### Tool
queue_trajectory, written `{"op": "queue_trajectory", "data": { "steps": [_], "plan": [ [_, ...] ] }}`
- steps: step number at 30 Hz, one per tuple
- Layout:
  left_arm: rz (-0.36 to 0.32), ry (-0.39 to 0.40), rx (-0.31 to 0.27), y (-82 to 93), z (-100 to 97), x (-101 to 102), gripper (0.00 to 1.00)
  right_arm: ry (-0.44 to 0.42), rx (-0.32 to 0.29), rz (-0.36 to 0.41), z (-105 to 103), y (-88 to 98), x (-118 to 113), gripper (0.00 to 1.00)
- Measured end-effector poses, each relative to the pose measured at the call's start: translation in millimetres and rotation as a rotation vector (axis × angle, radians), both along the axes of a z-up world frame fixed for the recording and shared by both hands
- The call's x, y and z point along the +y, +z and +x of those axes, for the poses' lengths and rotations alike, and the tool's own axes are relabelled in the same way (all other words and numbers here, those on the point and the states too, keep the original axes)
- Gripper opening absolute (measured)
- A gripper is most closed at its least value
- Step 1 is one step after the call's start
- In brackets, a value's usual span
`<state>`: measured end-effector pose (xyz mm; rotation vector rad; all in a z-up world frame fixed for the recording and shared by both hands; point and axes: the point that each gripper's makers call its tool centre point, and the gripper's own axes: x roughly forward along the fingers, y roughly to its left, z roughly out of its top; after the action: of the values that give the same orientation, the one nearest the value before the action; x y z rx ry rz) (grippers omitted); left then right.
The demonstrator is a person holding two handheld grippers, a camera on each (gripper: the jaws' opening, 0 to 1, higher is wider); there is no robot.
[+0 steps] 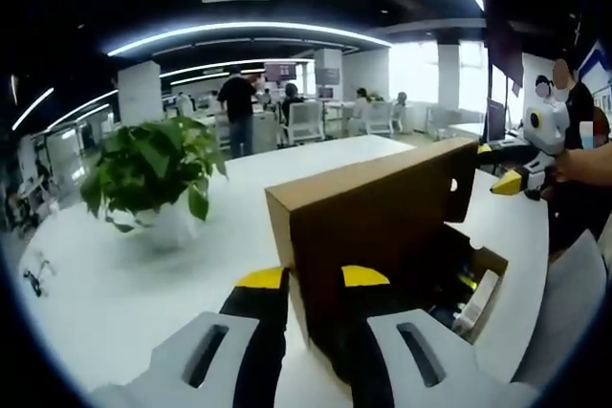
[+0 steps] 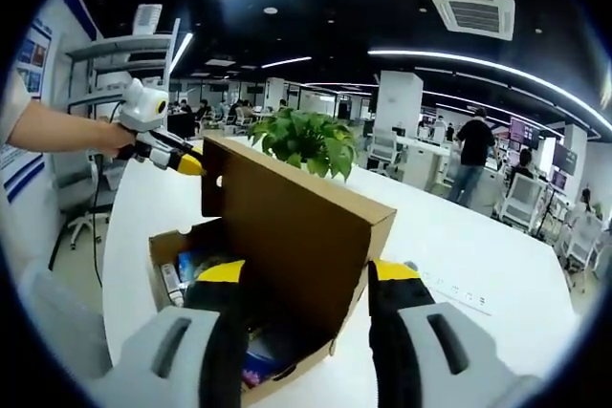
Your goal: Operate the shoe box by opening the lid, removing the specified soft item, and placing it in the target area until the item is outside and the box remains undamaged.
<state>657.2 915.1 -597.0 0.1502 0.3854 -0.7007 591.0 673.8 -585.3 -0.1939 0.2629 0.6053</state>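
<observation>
Left tool [image 1: 314, 277] has its jaws spread wide astride one end of the raised cardboard lid [image 1: 382, 207], and the right tool [image 2: 306, 271] straddles the other end the same way, neither visibly clamping. Below the lid, the shoe box [image 2: 167, 244] sits open on the white desk [image 2: 459, 236], its contents jumbled and indistinct. A potted plant [image 1: 153, 174] stands beyond.

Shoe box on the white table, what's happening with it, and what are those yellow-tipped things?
A person holds tongs in each hand and is working on the cardboard shoe box on the table. Its lid stands raised. The left tongs straddle one end of the lid and the right tongs the other, both open. The contents lie inside.
</observation>
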Motion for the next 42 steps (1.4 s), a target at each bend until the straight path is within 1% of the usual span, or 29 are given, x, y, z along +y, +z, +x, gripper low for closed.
{"op": "queue_trajectory", "data": {
  "steps": [5,11,17,20,22,24,31,33,36,40,42],
  "plan": [
    [-0.010,0.012,0.002,0.4,5.7,-1,0.16,0.000,0.004,0.004,5,0.5,-1,0.46],
    [-0.002,0.024,0.001,-0.2,14.2,0,0.13,0.002,0.005,0.008,13,0.4,-3,0.45],
    [0.002,0.040,-0.002,-0.8,22.2,0,0.08,0.002,0.005,0.012,20,-0.1,-5,0.44],
    [0.016,0.062,-0.013,-1.1,28.3,3,0.02,0.001,0.006,0.011,23,-0.4,-6,0.44],
    [0.017,0.062,-0.012,-1.2,29.2,2,0.02,-0.001,0.005,0.011,25,-0.8,-6,0.44],
    [0.036,0.062,-0.024,-1.5,30.3,2,0.01,-0.004,0.002,0.015,27,-1.2,-7,0.43],
    [0.042,0.085,-0.025,-1.9,35.7,3,0.00,-0.043,0.001,0.015,35,-3.6,-17,0.32],
    [0.051,0.092,-0.028,-2.5,38.4,2,0.00,-0.066,0.010,0.010,36,-7.8,-21,0.28],
    [0.057,0.106,-0.025,-3.1,42.5,2,0.00,-0.079,0.022,0.024,37,-11.5,-24,0.25],
    [0.052,0.121,-0.018,-4.0,45.3,2,0.00,-0.092,0.038,0.011,33,-21.3,-29,0.21],
    [0.052,0.122,-0.018,-4.1,45.8,1,0.00,-0.098,0.056,-0.001,31,-29.4,-32,0.19]
  ]
}}
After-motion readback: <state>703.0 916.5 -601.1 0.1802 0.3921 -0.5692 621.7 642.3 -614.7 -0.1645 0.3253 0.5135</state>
